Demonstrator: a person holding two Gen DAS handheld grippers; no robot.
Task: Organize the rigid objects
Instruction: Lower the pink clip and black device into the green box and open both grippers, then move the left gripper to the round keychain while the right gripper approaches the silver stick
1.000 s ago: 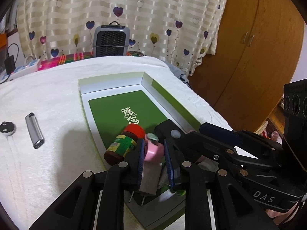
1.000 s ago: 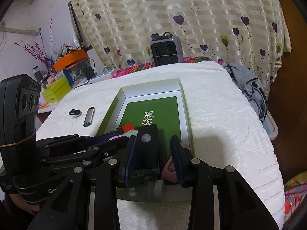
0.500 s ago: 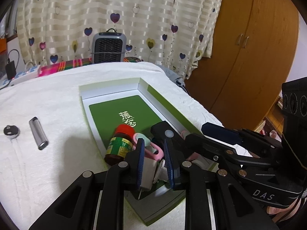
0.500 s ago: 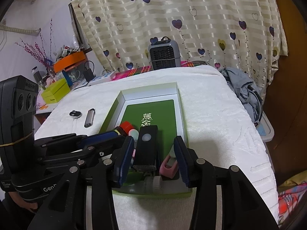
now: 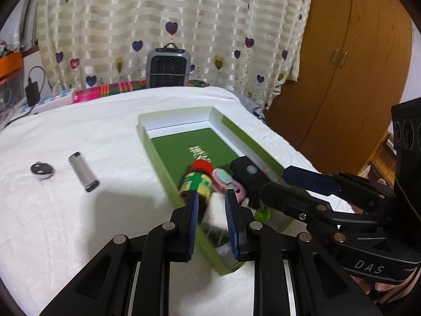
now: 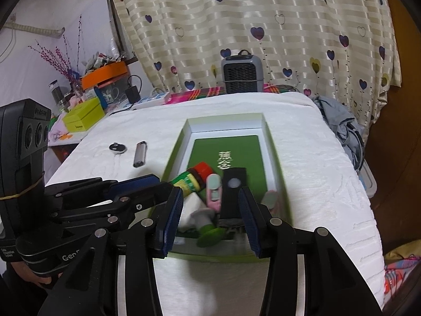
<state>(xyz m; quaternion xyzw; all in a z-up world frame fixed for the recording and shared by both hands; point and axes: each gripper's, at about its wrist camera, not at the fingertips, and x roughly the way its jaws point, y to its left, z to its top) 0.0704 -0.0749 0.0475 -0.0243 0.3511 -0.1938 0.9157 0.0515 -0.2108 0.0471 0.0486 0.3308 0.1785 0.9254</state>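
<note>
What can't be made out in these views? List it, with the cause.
- Left wrist view: white block between the left gripper pads is blurred; contact unclear.
- Left wrist view: bottle label smeared by motion.
- Right wrist view: green-capped item blurred; kind unclear.
- Right wrist view: round fob too small for detail.

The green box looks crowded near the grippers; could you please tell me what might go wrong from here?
The right gripper is open astride the remote; pulling back askew could drag it. The bottle lies on its side and may roll if nudged.
</note>
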